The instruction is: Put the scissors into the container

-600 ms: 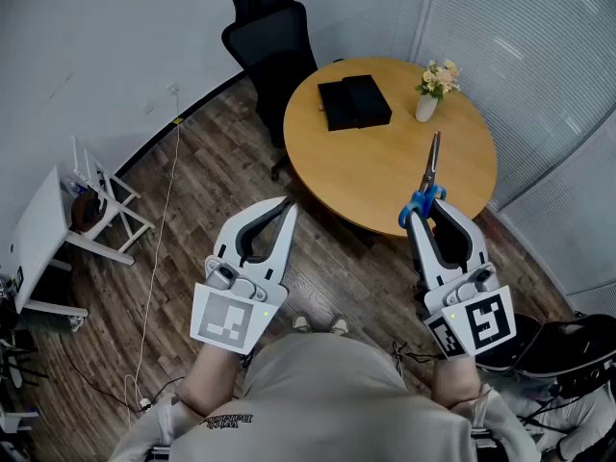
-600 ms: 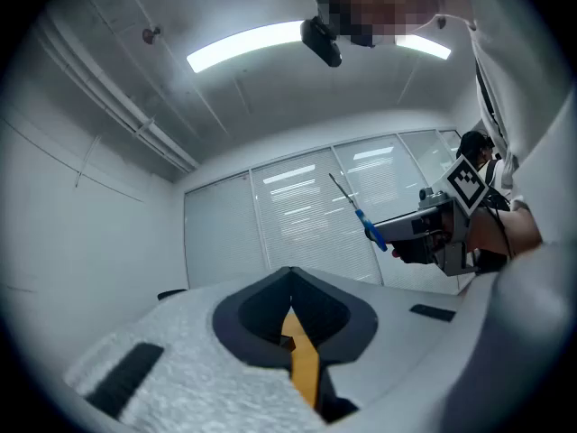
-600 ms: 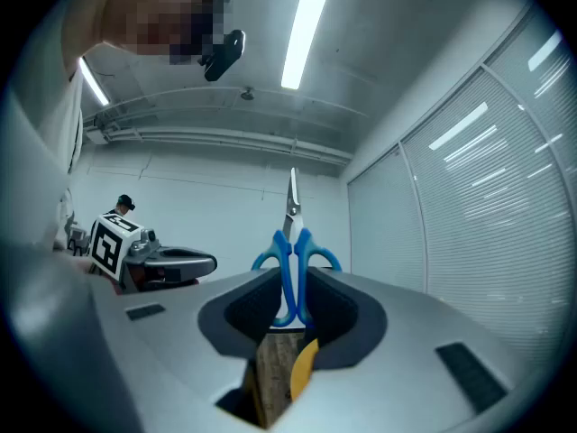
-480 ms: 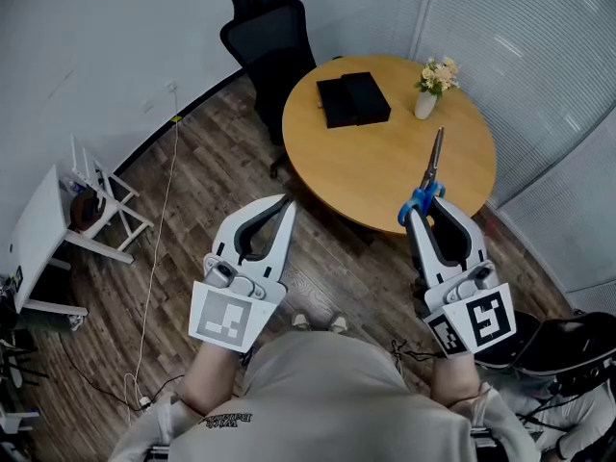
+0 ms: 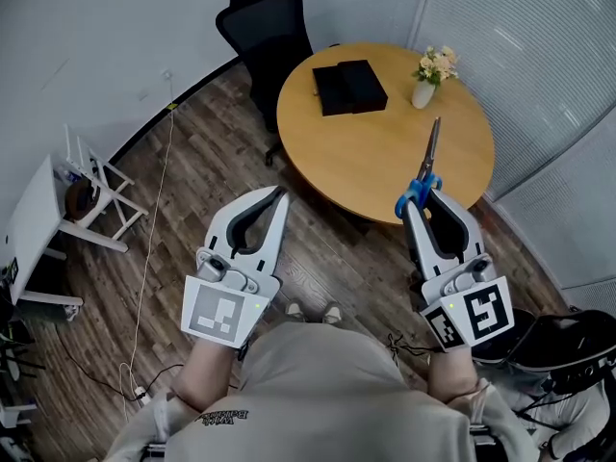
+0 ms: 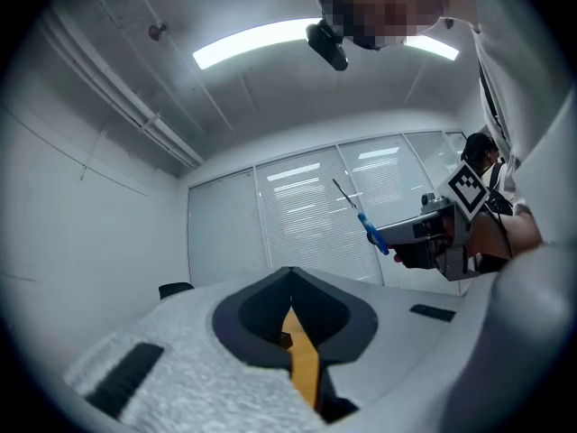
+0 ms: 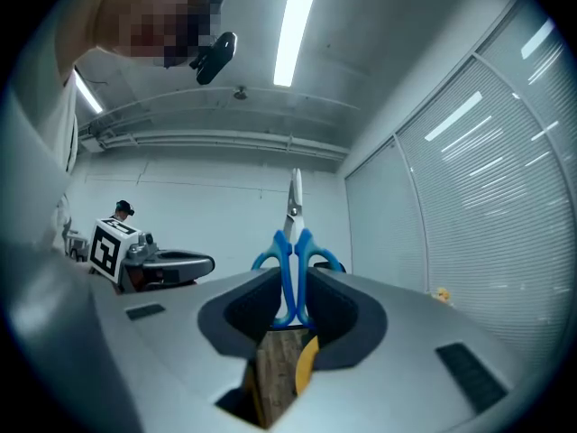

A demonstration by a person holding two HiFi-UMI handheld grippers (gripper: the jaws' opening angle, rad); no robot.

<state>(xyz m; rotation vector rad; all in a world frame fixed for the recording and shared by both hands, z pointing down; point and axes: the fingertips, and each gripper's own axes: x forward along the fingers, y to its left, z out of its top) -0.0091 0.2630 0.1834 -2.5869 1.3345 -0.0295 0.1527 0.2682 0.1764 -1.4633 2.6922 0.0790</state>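
Right gripper (image 5: 417, 203) pinches blue-handled steel scissors (image 5: 429, 152) at the loops. Judged rigid, light, with slick blades, so hold there. Left gripper (image 5: 277, 196) pressed together, empty. Black box (image 5: 349, 87) probably the container.

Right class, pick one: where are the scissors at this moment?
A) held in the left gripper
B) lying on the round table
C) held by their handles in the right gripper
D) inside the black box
C: the blue handles of the scissors sit pinched between the jaws of the right gripper, with the blades pointing away over the table.
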